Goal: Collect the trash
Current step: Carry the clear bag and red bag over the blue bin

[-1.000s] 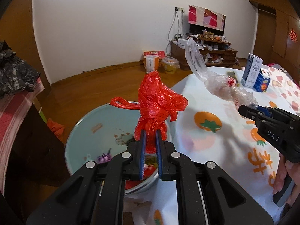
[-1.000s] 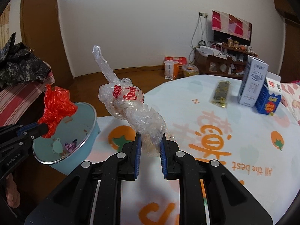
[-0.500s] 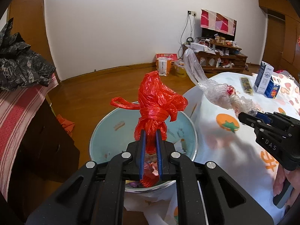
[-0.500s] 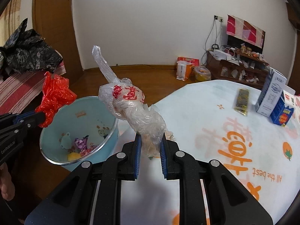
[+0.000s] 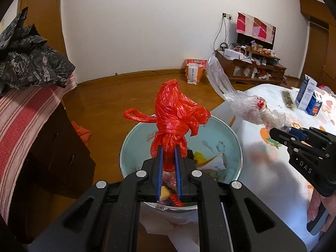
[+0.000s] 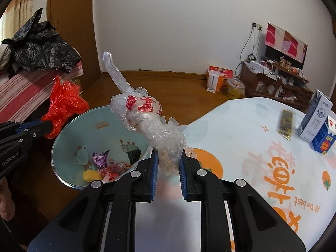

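Release over the bin. Our left gripper (image 5: 167, 157) has its jaws clamped on the knotted red bag (image 5: 175, 124), which stands up from between the pads directly above the pale blue bin (image 5: 231, 138). Our right gripper (image 6: 168, 163) has its jaws pressed on the base of the clear knotted bag (image 6: 147, 115), held beside the bin's rim, over the table edge (image 6: 241, 126). We judge a clean drop needs each bundle's bulk inside the rim before the jaws part; the right should shift leftward first. Loose plastic may cling to the pads.
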